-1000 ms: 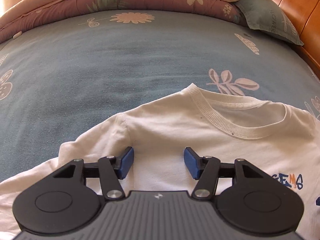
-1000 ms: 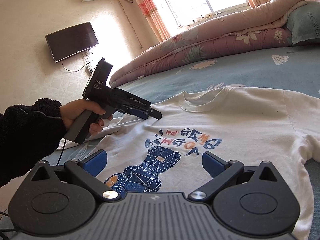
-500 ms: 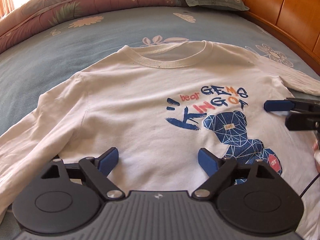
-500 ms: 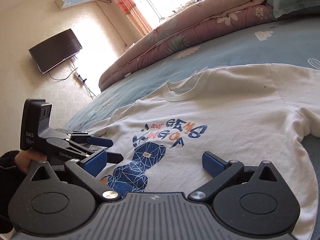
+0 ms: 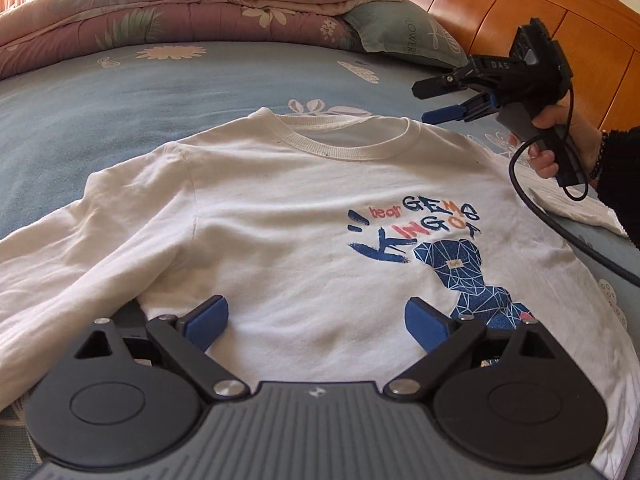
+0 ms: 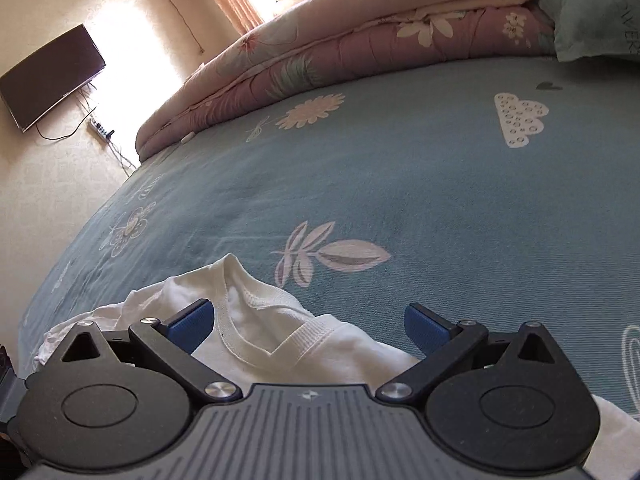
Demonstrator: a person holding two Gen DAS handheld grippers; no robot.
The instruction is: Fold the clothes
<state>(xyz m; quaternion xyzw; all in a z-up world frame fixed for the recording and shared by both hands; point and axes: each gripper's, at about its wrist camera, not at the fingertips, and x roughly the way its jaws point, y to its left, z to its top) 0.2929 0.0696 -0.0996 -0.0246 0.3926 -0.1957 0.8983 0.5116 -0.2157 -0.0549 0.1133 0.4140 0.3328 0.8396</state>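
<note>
A white long-sleeved T-shirt (image 5: 280, 216) with a blue bear print (image 5: 460, 272) lies flat, front up, on the blue bedspread (image 5: 160, 92). My left gripper (image 5: 316, 322) hovers open over the shirt's lower left front, nothing between its blue pads. A hand holds my right gripper (image 5: 434, 102) open above the shirt's right shoulder, near the ribbed collar (image 5: 348, 144). In the right wrist view the right gripper (image 6: 306, 326) stands open just over the collar (image 6: 276, 332) of the shirt (image 6: 344, 360), empty.
A folded pink floral quilt (image 5: 180, 12) and a green pillow (image 5: 400, 32) lie at the bed's far end. A wooden headboard (image 5: 540, 12) runs along the right. A black cable (image 5: 560, 228) trails over the shirt's right side. A wall television (image 6: 48, 76) hangs left.
The right gripper has swung from beside the print up to the shirt's collar and right shoulder. The left gripper has shifted a little over the lower front. Both stay open.
</note>
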